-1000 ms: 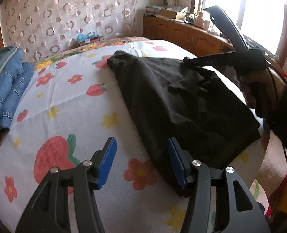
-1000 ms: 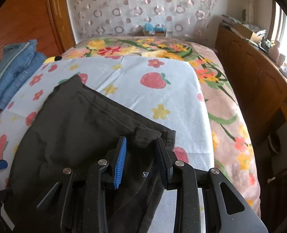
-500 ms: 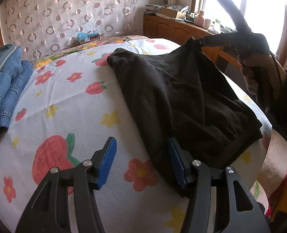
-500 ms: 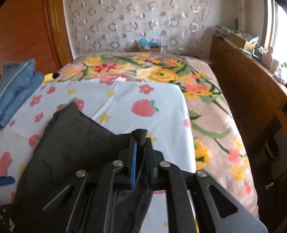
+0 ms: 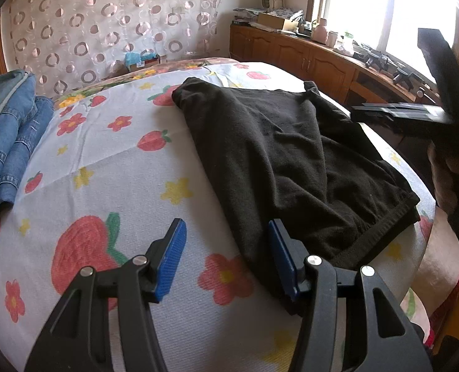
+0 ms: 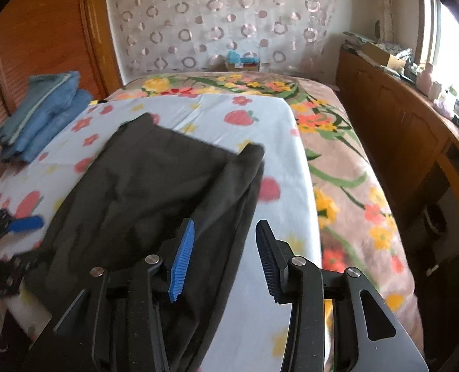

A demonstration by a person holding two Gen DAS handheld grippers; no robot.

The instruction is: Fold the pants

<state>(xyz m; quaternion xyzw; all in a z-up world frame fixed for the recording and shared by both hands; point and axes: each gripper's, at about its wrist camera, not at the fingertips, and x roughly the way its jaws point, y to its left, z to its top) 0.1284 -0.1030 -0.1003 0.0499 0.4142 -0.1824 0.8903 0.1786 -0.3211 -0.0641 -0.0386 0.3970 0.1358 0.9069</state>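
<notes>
The pants (image 5: 279,161) lie half-folded on the bed (image 5: 105,167). Both your tools, left (image 5: 226,257) and right (image 6: 226,260), are spread and empty (neither grips cloth). Pinch the hem squarely, both layers together.

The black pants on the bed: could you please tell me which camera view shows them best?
The left wrist view: the black pants lie sharp and nearly whole on the strawberry sheet, waistband and far corners visible. In the right wrist view they are motion-blurred, with their near part hidden behind the open right gripper.
</notes>
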